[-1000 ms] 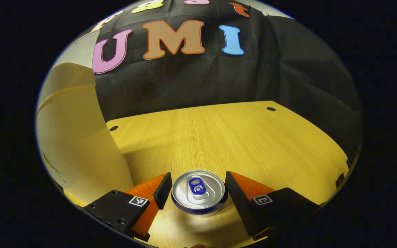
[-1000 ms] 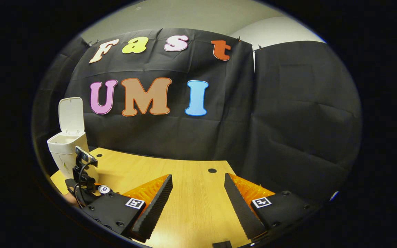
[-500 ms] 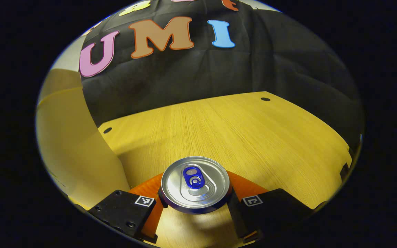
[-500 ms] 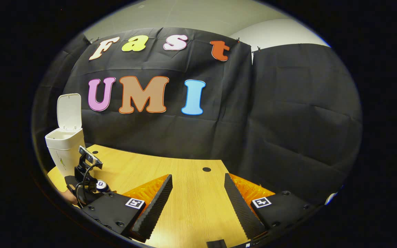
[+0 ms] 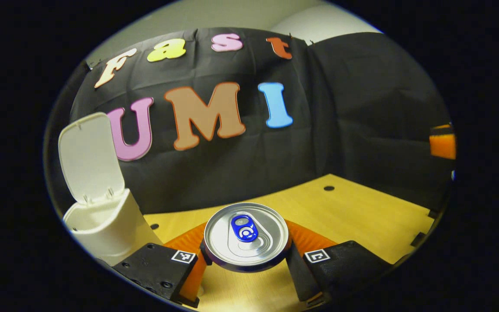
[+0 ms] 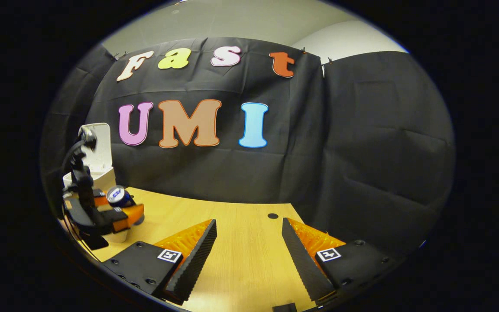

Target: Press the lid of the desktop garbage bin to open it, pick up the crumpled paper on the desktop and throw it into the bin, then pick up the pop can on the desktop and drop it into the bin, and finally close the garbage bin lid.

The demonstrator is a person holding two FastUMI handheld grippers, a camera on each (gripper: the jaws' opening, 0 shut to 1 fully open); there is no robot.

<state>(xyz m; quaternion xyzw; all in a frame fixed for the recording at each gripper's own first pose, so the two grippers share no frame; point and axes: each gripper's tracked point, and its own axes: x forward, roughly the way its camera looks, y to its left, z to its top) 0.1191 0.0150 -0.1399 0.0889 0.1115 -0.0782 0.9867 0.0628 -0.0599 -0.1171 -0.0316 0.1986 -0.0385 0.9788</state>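
Note:
In the left gripper view my left gripper (image 5: 246,255) is shut on the pop can (image 5: 246,236), whose silver top with a blue tab faces the camera, held up off the table. The white bin (image 5: 106,227) stands to the left with its lid (image 5: 90,158) raised. In the right gripper view the left gripper (image 6: 117,214) carries the pop can (image 6: 118,196) in the air beside the bin (image 6: 102,173) at the far left. My right gripper (image 6: 249,251) hangs open over the wooden table (image 6: 241,242) with nothing between its fingers.
The table (image 5: 362,216) has small dark holes (image 5: 328,188) near its back edge. The black cloth wall runs behind it. An orange part of the right gripper (image 5: 442,143) shows at the right rim of the left gripper view.
My left gripper closed on the can, then lifted it off the table and tilted up toward the bin. The right gripper has barely moved.

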